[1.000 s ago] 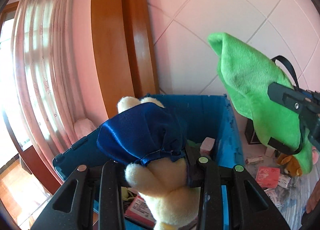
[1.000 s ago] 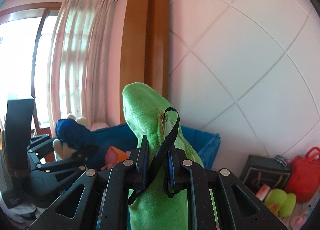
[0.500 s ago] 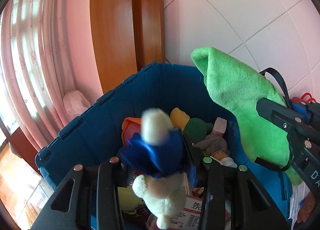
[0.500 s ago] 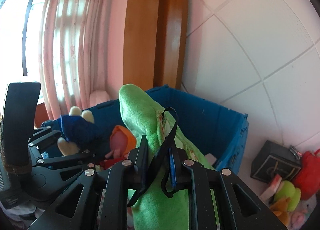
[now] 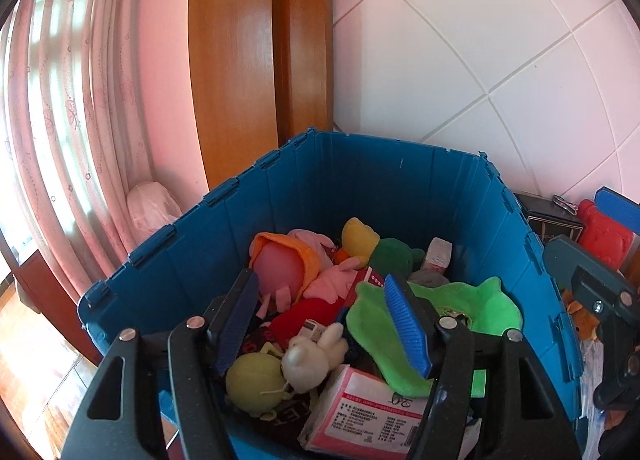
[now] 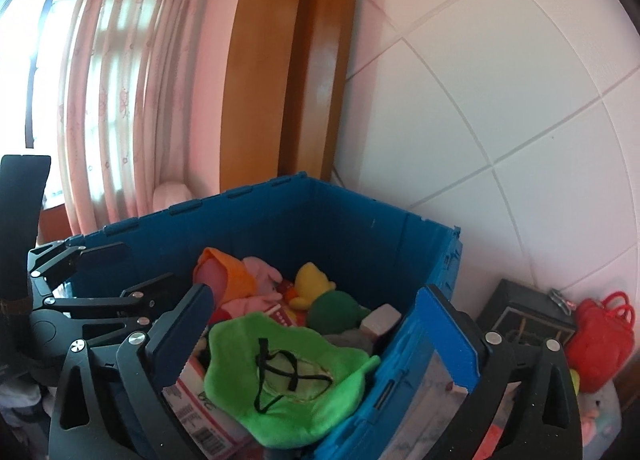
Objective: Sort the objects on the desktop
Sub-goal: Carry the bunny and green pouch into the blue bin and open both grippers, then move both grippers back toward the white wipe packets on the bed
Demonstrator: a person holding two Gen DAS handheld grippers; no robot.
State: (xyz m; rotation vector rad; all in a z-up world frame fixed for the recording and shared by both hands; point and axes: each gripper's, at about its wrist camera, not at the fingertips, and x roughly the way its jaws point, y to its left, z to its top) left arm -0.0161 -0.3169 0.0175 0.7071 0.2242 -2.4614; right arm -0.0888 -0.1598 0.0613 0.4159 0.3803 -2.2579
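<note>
Left gripper (image 5: 320,324): jaws apart and opening, nothing pressed between the pads; the cream plush rabbit (image 5: 314,356) lies loose just below and between them, resting on a pink-and-white packet (image 5: 360,412) inside the blue crate (image 5: 360,180). Just right of this gripper a green plush piece (image 5: 400,336) lies spread over the crate's contents; ahead of the jaws sit a pink-and-orange toy (image 5: 280,264) and a yellow duck toy (image 5: 358,236). Right gripper (image 6: 316,332): jaws spread to their widest, still opening, holding nothing; the green plush piece (image 6: 288,376), with its black strap, lies directly below and between them, near the crate's (image 6: 340,228) near wall. The left gripper's linkage (image 6: 80,300) shows at this view's left edge. To the right, outside the crate, a dark box (image 6: 524,320) and a red bag (image 6: 600,340) stand against the tiled wall. Assessment: the release step is in hand, both toys deposited in the crate. The next move calls for lifting both grippers clear of the rim without snagging the strap, then turning toward the items remaining on the right.
</note>
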